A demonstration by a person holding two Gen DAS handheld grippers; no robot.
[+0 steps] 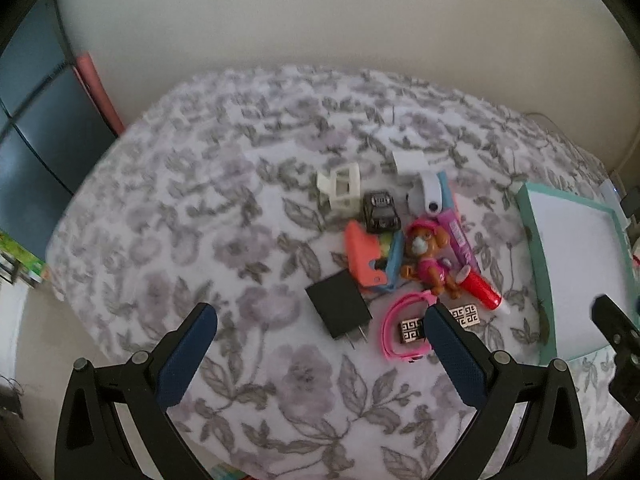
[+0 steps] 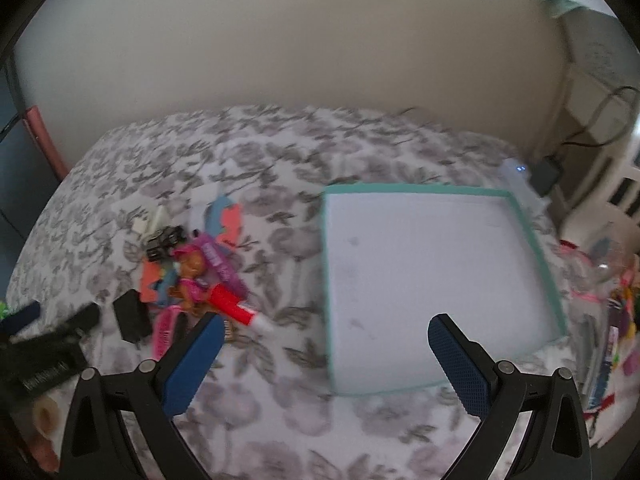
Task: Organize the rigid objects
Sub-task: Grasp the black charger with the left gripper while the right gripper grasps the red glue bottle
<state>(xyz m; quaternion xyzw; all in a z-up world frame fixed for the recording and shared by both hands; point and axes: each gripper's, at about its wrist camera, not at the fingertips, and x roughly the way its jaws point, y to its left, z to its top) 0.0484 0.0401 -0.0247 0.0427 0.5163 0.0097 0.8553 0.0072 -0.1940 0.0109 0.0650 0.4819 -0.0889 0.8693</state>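
A pile of small rigid objects lies on the floral bedspread: a black plug adapter (image 1: 339,305), a pink puppy figure (image 1: 426,258), a black toy car (image 1: 381,211), a red-tipped tube (image 1: 480,286), a pink band (image 1: 400,332) and a cream frame (image 1: 342,189). A shallow teal-rimmed tray (image 2: 520,216) with nothing inside it lies to their right. My left gripper (image 1: 320,322) is open, above the bed just short of the adapter. My right gripper (image 2: 324,330) is open over the tray's near left edge. The pile also shows in the right wrist view, with the puppy figure (image 2: 192,270) in its middle.
A wall runs behind the bed. A dark cabinet (image 1: 36,128) stands at the left. Cables, a charger (image 2: 546,174) and a heap of colourful items (image 2: 616,312) sit off the bed's right side. The right gripper (image 1: 616,336) shows at the left view's right edge.
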